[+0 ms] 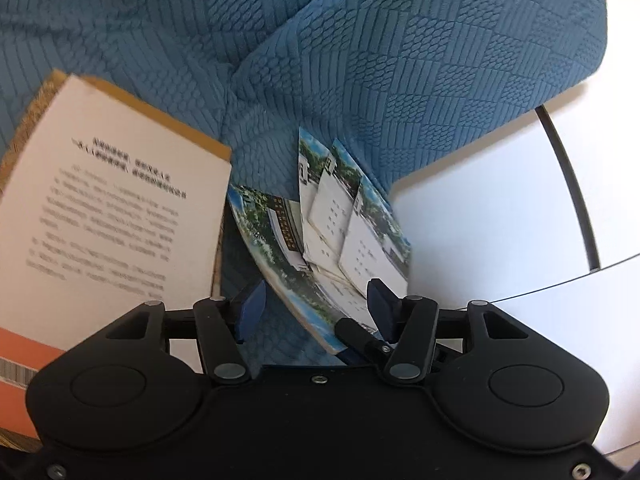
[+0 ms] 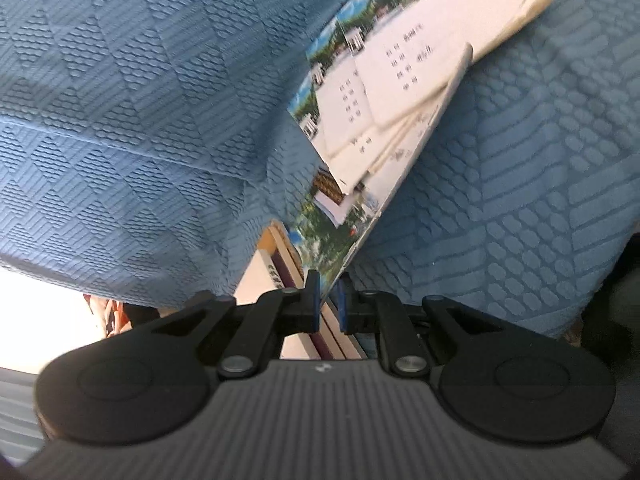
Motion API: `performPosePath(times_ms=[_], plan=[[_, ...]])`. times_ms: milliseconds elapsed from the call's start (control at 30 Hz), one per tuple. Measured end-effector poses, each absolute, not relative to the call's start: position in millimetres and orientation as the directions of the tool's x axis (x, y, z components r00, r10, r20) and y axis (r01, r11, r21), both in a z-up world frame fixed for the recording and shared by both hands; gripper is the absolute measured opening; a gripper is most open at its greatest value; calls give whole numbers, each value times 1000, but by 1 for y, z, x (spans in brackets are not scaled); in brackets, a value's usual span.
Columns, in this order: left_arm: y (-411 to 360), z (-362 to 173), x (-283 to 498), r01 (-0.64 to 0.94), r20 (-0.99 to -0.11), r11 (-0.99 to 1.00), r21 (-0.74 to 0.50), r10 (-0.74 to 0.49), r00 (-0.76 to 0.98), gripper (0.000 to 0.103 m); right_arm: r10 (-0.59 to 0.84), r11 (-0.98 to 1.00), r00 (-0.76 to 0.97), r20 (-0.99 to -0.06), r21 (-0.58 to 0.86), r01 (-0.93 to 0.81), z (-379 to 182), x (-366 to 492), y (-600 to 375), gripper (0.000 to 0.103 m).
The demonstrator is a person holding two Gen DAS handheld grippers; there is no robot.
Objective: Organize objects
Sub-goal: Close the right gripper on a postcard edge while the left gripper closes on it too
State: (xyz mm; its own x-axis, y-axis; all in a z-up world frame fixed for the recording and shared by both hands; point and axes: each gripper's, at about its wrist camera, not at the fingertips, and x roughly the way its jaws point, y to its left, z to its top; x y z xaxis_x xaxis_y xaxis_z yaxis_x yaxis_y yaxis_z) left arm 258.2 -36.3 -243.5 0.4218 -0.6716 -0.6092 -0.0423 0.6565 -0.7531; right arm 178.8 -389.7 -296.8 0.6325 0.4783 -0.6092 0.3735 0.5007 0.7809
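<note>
Right tool (image 2: 328, 300) nearest: pads pinched tight on bottom corner of the booklet stack (image 2: 384, 120). Left tool (image 1: 316, 312) roughly half open, gripping nothing, stack's lower edge between its pads, untouched. Stack leaning against blue cushion (image 1: 400, 60), fanned apart. Beside stack, white-covered book (image 1: 112, 208). Beyond, white worktop (image 1: 500, 220). Risk: single-corner grip, loose booklets sliding out, spilling off cushion.

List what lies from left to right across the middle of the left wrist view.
Big white book with printed text → stack of photo-cover booklets against the blue textured cushion → white tabletop with a dark seam.
</note>
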Motion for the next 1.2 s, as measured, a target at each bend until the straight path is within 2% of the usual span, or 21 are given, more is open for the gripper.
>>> performPosePath(times_ms=[200, 533, 767, 967, 1200], plan=[[-36, -254, 262, -78, -561, 579, -811, -733, 385, 60, 482, 476, 639, -599, 792, 383, -288, 171, -397, 11], [-41, -281, 267, -197, -516, 477, -857, -789, 333, 60, 483, 468, 656, -579, 805, 366, -262, 163, -410, 8], [-49, -289, 271, -227, -518, 467, -854, -799, 306, 59, 490, 446, 655, -575, 811, 378, -255, 162, -416, 8], [-50, -298, 276, -280, -520, 447, -850, -799, 301, 53, 509, 412, 663, -548, 832, 372, -244, 150, -424, 8], [-53, -304, 275, -316, -517, 434, -844, -815, 262, 35, 540, 369, 657, -525, 850, 375, -235, 132, -434, 8]])
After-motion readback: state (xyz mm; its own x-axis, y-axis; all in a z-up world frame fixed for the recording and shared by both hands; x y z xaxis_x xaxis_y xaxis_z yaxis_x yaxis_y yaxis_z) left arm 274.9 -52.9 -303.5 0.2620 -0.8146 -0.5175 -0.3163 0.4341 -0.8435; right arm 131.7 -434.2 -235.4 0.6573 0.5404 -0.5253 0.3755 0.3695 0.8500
